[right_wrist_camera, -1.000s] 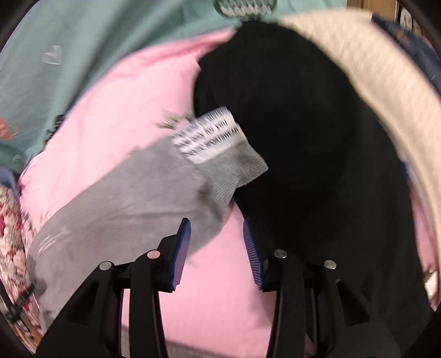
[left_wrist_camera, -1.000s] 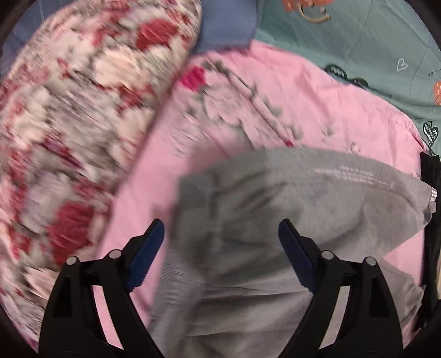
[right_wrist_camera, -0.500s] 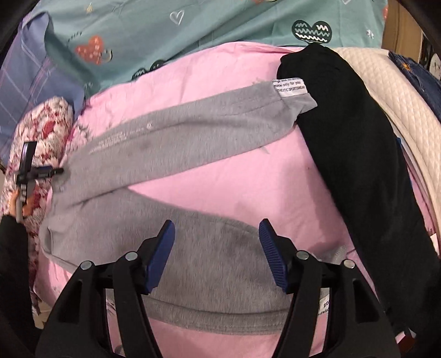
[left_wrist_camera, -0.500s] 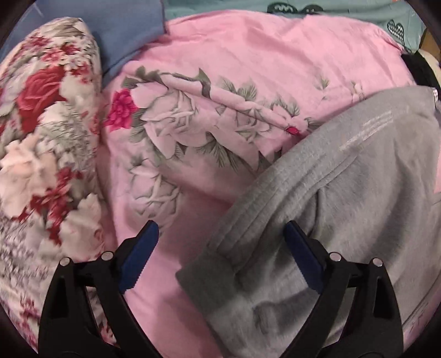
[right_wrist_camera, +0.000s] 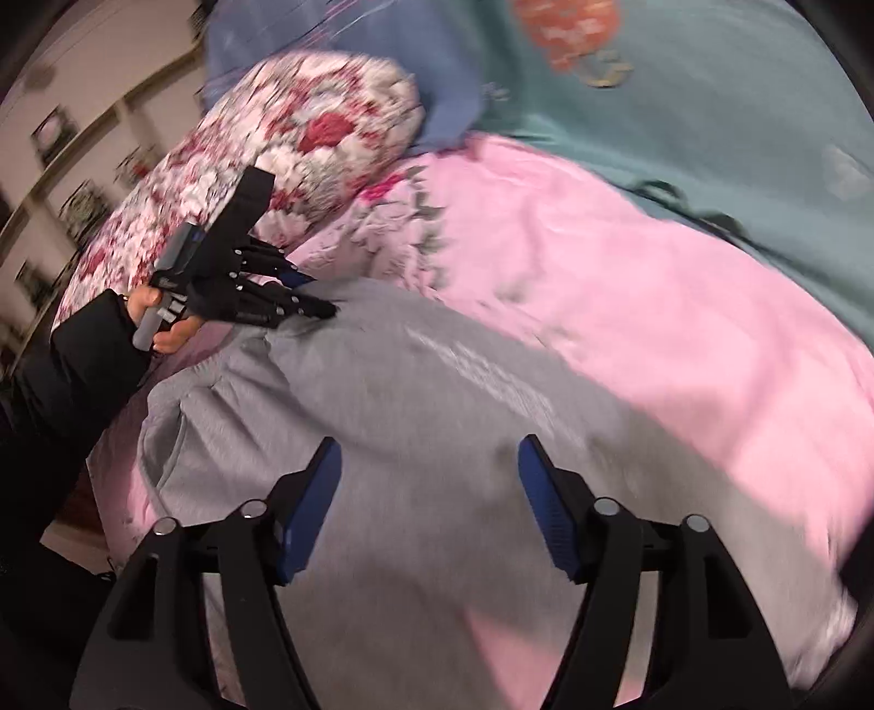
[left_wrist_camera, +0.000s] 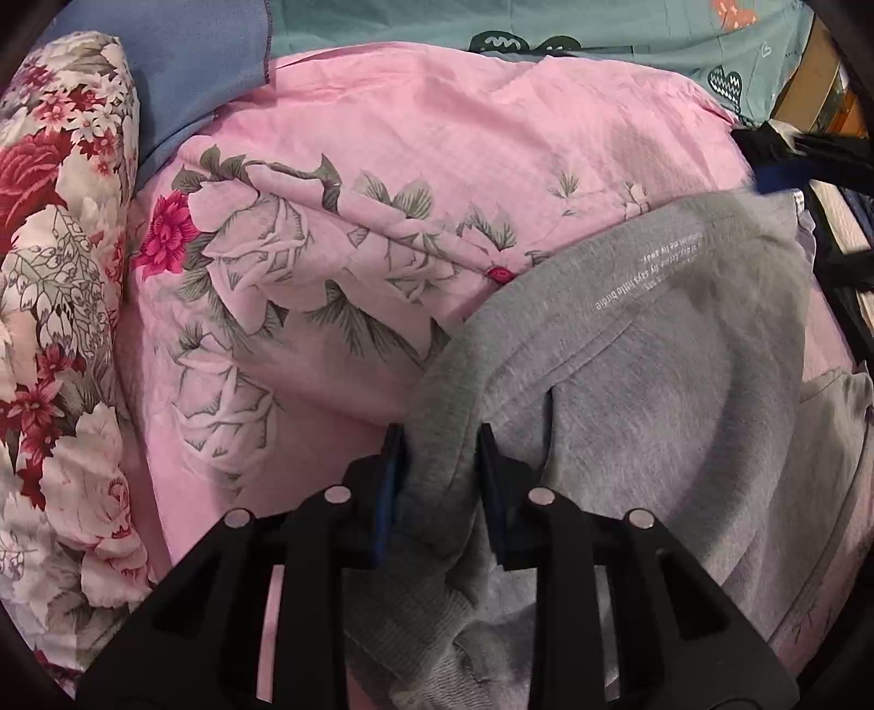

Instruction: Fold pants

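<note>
Grey sweatpants [left_wrist_camera: 655, 393] lie on a pink floral sheet [left_wrist_camera: 437, 153]. My left gripper [left_wrist_camera: 440, 442] is shut on the ribbed waistband of the pants, which bunches between its blue pads. In the right wrist view the left gripper [right_wrist_camera: 322, 311] pinches the far left corner of the grey pants [right_wrist_camera: 437, 415]. My right gripper [right_wrist_camera: 429, 464] is open and empty, hovering just over the grey fabric. The right gripper also shows blurred at the right edge of the left wrist view [left_wrist_camera: 786, 169].
A rolled red and white floral quilt [left_wrist_camera: 60, 306] lies along the left of the sheet. Teal bedding with heart prints [left_wrist_camera: 601, 27] and a blue cloth [left_wrist_camera: 191, 71] lie beyond. A black garment [left_wrist_camera: 841, 273] sits at the right edge.
My left gripper closed on the waistband of the pants. My right gripper swung left and down over the pants, still open.
</note>
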The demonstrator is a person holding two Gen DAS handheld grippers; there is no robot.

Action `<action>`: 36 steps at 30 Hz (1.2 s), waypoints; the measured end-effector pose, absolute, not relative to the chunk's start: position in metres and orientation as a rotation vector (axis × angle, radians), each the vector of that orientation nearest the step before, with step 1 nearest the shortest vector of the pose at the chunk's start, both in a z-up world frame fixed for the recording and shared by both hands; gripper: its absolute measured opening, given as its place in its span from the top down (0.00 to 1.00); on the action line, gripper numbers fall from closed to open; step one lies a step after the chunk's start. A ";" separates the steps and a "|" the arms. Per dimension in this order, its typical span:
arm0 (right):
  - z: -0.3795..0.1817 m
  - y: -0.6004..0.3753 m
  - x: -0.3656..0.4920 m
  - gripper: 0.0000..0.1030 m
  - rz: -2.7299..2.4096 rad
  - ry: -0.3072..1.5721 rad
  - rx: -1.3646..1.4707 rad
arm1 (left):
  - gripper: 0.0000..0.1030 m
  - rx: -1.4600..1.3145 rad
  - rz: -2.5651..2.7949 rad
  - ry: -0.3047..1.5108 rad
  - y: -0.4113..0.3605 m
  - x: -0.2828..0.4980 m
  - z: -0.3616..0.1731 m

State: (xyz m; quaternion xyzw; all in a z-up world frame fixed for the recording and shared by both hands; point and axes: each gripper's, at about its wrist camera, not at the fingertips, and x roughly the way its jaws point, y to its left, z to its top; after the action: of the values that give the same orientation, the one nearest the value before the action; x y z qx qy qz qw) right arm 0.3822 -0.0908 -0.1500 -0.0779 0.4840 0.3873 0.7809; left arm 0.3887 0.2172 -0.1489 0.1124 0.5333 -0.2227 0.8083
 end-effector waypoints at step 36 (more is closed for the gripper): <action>-0.127 -0.046 0.379 0.90 0.979 1.036 -0.229 | 0.77 0.142 -0.436 0.998 0.232 0.292 -0.068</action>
State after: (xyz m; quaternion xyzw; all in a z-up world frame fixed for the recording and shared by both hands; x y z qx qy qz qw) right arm 0.3791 -0.0464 -0.1268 -0.1050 0.4740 0.4480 0.7507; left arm 0.2924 0.2320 -0.0676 0.0676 0.4743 -0.2074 0.8529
